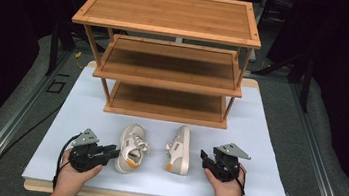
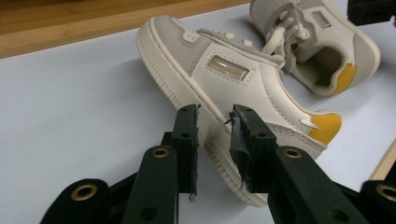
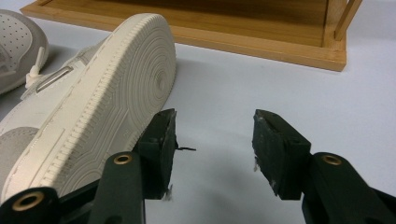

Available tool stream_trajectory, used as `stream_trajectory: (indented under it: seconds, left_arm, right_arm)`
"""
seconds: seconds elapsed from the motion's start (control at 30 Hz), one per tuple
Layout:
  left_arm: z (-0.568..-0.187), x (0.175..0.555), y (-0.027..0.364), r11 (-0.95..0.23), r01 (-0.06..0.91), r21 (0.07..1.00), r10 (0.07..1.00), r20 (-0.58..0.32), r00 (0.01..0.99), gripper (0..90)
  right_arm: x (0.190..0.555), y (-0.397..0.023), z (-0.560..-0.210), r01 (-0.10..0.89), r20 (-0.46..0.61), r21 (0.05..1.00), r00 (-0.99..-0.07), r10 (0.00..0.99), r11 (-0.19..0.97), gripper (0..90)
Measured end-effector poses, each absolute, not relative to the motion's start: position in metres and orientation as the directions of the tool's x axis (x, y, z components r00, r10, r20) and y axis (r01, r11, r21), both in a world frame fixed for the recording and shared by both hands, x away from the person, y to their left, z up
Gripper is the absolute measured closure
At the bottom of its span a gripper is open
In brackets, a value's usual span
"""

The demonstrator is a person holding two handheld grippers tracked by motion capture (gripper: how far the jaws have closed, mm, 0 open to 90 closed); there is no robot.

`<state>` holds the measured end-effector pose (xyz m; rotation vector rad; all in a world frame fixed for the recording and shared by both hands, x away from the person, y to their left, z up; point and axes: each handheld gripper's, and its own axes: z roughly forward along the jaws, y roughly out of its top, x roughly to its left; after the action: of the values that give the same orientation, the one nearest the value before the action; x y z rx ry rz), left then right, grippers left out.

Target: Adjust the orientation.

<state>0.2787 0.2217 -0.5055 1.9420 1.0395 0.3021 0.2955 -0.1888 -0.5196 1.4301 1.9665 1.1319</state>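
Left gripper [image 2: 214,114] is sitting right at the left sneaker [image 1: 131,148], jaws straddling its sole edge near the heel with a gap each side, not pinching yet. The sneaker is lying toe toward the bamboo shoe rack [image 1: 168,52] on the desk [image 1: 268,139]. Right gripper [image 3: 215,121] is hanging spread and empty beside the tipped right sneaker [image 1: 179,149].
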Motion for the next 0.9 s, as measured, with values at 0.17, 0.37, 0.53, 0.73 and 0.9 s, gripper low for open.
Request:
stream_trajectory:
  seconds: [0.17,0.37,0.53,0.73,0.9]
  left_arm:
    - [-0.517,0.280,0.232,-0.279,0.597,0.752,0.790,-0.174,0.588,73.3]
    - [-0.524,0.284,0.234,-0.276,0.620,0.734,0.795,-0.188,0.577,72.0]
    - [-0.520,0.282,0.235,-0.257,0.617,0.743,0.807,-0.186,0.560,69.5]
    - [-0.510,0.278,0.237,-0.179,0.592,0.786,0.807,-0.227,0.545,58.8]
    - [-0.508,0.278,0.235,-0.137,0.590,0.795,0.788,-0.273,0.551,49.7]
  right_arm:
    - [0.296,-0.190,-0.520,0.554,0.105,0.824,-0.354,0.929,0.118,49.1]
    - [0.296,-0.190,-0.520,0.555,0.111,0.824,-0.352,0.929,0.111,49.2]
    - [0.296,-0.190,-0.520,0.554,0.112,0.825,-0.351,0.930,0.110,49.2]
    - [0.296,-0.191,-0.519,0.553,0.115,0.827,-0.346,0.931,0.103,49.2]
    - [0.296,-0.192,-0.519,0.550,0.124,0.830,-0.340,0.932,0.090,49.2]
